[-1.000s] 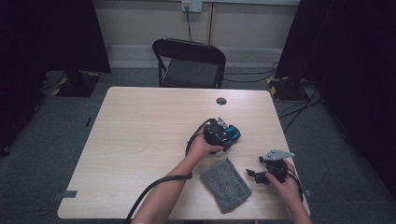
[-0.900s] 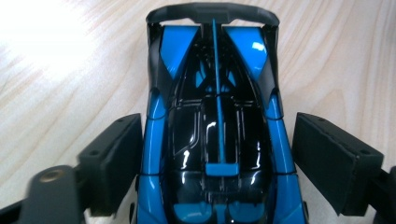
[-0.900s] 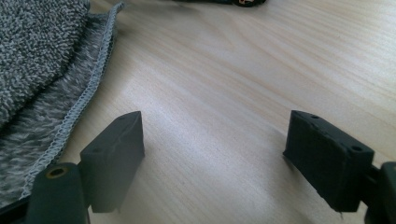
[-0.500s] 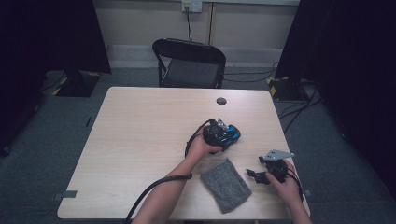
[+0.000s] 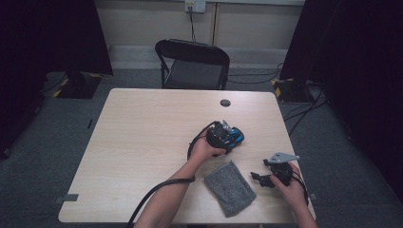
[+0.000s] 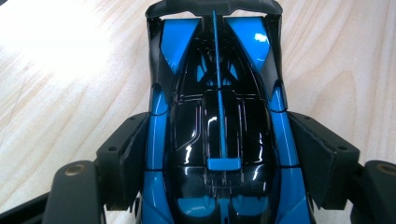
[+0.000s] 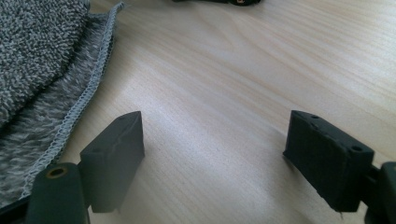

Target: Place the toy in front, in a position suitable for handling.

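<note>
Sitting between the left gripper's (image 6: 219,158) just-closing jaws: toy car (image 6: 217,116), both sides clamped.

Blue-and-black toy car (image 6: 217,140), grey cloth (image 5: 230,188)

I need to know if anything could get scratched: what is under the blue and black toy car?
The toy car sits on the bare wooden table, with the left claw closed on its sides. Wood shows all round it; the patch directly beneath is covered by the car's body.
</note>
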`<action>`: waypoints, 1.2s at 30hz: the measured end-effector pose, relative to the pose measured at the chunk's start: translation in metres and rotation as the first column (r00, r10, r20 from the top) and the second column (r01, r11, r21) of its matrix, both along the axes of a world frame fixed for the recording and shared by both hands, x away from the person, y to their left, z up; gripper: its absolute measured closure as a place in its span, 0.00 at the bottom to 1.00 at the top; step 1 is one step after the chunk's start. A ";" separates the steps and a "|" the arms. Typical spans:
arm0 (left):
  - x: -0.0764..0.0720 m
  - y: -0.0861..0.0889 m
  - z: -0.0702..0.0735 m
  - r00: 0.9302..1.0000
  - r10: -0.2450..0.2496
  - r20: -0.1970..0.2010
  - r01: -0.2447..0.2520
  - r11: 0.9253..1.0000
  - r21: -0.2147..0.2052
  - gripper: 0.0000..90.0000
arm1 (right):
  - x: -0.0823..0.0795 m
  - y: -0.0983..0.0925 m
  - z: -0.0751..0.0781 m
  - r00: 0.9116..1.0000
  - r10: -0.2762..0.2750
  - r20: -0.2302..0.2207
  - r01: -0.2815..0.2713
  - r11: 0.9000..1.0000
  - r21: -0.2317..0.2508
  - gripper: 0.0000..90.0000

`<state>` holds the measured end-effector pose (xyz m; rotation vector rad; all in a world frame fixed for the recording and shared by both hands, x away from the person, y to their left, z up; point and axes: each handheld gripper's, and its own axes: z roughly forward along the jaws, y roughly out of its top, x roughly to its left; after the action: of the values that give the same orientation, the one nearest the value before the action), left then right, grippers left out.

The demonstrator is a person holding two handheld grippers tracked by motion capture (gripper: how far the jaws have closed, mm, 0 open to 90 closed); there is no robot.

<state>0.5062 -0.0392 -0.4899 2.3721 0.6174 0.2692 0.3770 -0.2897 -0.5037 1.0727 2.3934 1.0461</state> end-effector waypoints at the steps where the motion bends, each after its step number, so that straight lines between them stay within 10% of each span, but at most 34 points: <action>1: 0.000 0.001 0.001 1.000 0.005 -0.002 -0.005 1.000 -0.002 0.29 | 0.000 0.000 0.000 1.000 0.000 -0.001 0.000 1.000 0.000 0.21; 36: -0.001 0.007 0.002 0.999 0.054 0.007 -0.054 0.998 -0.024 0.19 | 0.000 0.000 0.000 1.000 -0.001 -0.001 0.001 1.000 0.000 0.21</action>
<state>0.5053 -0.0325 -0.4878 2.3333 0.6784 0.2931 0.3770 -0.2896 -0.5036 1.0742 2.3932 1.0457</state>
